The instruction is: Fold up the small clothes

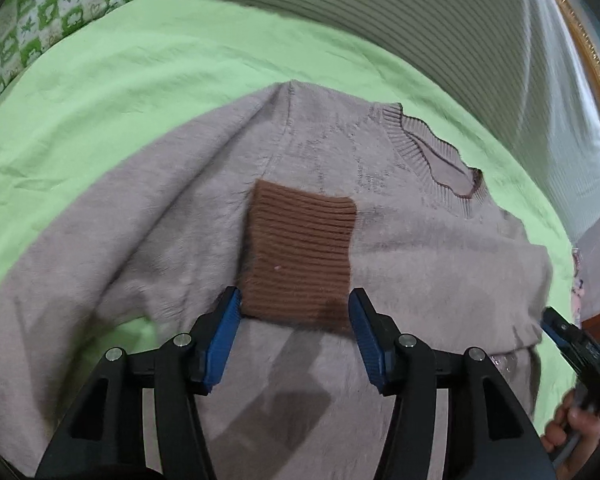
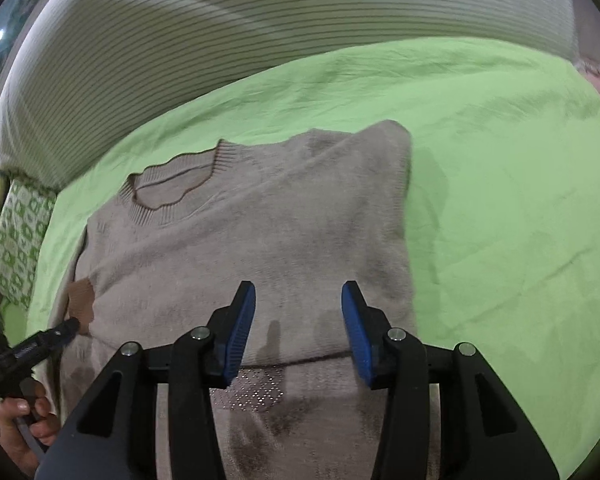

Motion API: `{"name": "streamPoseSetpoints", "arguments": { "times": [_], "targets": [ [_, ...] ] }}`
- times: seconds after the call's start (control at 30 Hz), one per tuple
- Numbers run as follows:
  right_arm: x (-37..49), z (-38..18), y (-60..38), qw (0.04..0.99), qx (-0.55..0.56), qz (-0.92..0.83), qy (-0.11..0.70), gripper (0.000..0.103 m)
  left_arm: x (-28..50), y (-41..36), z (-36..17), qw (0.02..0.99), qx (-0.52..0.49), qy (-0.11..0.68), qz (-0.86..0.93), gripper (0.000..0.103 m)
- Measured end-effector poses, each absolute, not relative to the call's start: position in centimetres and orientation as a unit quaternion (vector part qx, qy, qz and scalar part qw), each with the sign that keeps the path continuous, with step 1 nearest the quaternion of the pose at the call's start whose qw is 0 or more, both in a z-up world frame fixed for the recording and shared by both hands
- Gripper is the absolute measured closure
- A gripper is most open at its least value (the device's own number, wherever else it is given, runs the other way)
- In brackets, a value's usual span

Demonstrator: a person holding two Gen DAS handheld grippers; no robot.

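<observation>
A: Left gripper [image 1: 294, 306]: jaws spread, nothing pinched; brown ribbed cuff [image 1: 300, 248] flat between and just beyond the tips.

B: Right gripper [image 2: 298, 300]: likewise spread, empty, above the grey sweater [image 2: 260, 232]. Hem cut off below. Sweater flat on green sheet [image 2: 500, 200], sleeves folded in.

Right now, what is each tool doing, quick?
Left tool: open, holding nothing, brown ribbed cuff between its fingers.
Right tool: open, empty, above the fuzzy grey sweater.

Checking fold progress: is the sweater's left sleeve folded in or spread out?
Folded in: the brown cuff lies on the sweater chest.
</observation>
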State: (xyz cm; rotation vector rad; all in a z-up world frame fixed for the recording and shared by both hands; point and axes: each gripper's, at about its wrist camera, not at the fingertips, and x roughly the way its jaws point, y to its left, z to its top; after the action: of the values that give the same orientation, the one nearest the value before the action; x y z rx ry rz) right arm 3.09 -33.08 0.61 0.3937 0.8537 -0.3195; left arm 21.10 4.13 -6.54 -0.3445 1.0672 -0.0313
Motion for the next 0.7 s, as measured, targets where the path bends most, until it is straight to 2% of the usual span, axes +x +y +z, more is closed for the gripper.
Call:
{"name": "streamPoseSetpoints", "arguments": {
  "times": [0.07,0.17,0.2,0.33,0.4,0.47,0.53,0.7],
  "targets": [
    [3.4,0.6,-33.1,0.879,0.190,-0.150,0.411,0.057,21.5,3.6,-7.0,0.850,-0.144,0.506,0.009,0.085],
    [4.2,0.6,-32.7,0.881,0.184,-0.140,0.413,0.057,20.7,4.8,-6.2,0.859,-0.170,0.484,0.007,0.094],
    [4.4,0.6,-32.6,0.882,0.182,-0.137,0.412,0.057,20.2,5.1,-5.8,0.864,-0.165,0.476,0.012,0.100],
    [5.5,-0.6,-32.1,0.879,0.166,-0.135,0.427,0.052,19.3,6.8,-6.4,0.861,-0.150,0.485,0.030,0.103],
    [6.1,-1.3,-31.5,0.874,0.174,-0.125,0.437,0.052,18.9,8.0,-6.8,0.852,-0.174,0.493,0.023,0.102],
    [6.3,-1.1,-30.6,0.877,0.171,-0.117,0.432,0.052,18.2,8.8,-6.1,0.848,-0.196,0.492,0.016,0.092],
    [6.4,-0.7,-29.5,0.881,0.169,-0.106,0.429,0.052,16.9,9.2,-5.1,0.852,-0.196,0.486,0.013,0.063],
    [6.6,0.0,-26.0,0.884,0.177,-0.063,0.429,0.049,11.4,10.6,-3.2,0.856,-0.164,0.490,0.022,0.052]
  ]
}}
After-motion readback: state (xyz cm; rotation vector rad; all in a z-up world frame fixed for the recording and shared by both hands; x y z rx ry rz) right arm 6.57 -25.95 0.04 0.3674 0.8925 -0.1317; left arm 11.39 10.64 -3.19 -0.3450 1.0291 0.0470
